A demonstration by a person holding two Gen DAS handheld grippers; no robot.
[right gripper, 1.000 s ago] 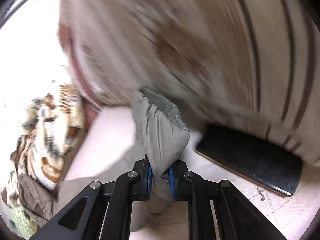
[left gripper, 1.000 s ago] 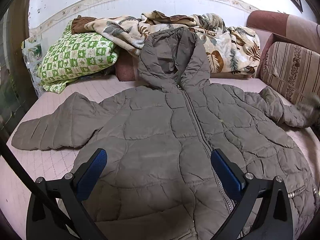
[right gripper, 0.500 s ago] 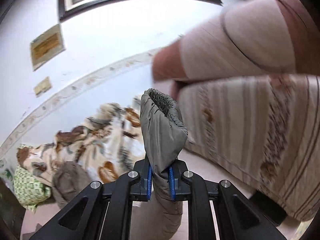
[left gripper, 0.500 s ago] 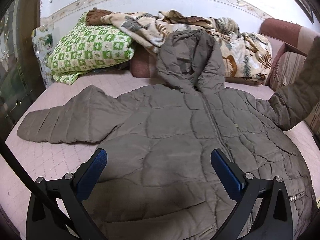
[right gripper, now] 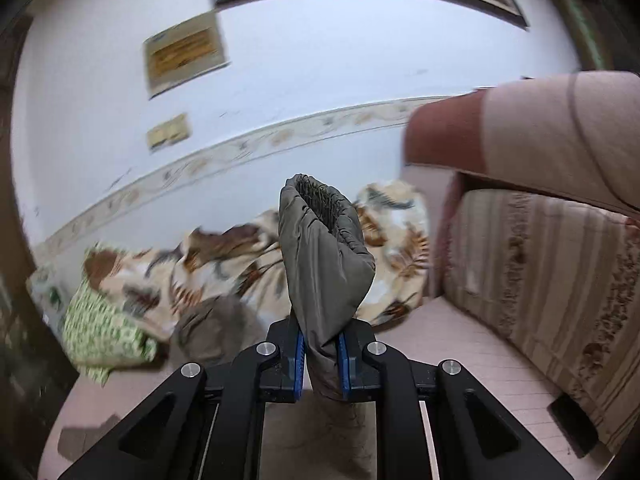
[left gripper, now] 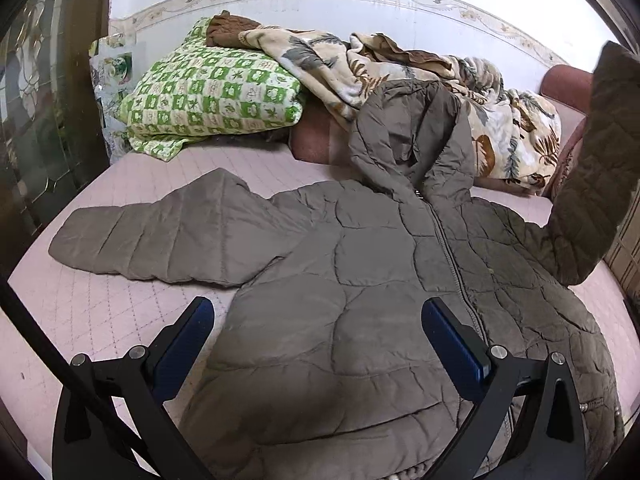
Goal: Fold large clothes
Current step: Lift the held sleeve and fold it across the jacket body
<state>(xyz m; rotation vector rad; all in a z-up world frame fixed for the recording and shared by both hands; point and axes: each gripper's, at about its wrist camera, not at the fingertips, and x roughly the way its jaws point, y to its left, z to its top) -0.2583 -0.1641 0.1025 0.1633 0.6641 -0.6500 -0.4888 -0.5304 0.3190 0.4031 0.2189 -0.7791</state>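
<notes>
1. Jacket (left gripper: 340, 288), a big olive-grey quilted one with a hood, lies front side up and zipped on the pink quilted bed (left gripper: 100, 312); it covers most of the middle and the near edge; its hood (left gripper: 412, 136) reaches to the far edge and leans on the bedding there.
2. Bedding at the far edge: a flowered blanket (left gripper: 332, 64) in beige and brown, and a green checked pillow (left gripper: 216, 92) toward the far left corner; a striped cushion (right gripper: 540, 272) stands along the right edge.
3. One sleeve (left gripper: 168, 236) lies flat and spread toward the left edge of the bed; the other sleeve (left gripper: 596, 160) is lifted off the bed at the right edge and stands up steeply.
4. Right gripper (right gripper: 320, 364) is clenched on this lifted sleeve just under the cuff (right gripper: 324, 204); the cuff sticks up above the blue pads, and its open end faces up.
5. Left gripper (left gripper: 320, 344) hovers above the lower front of the jacket; its fingers (left gripper: 188, 340) are spread wide and grasp nothing; one finger is over the bare bed, the other over the jacket near the zipper (left gripper: 452, 256).
</notes>
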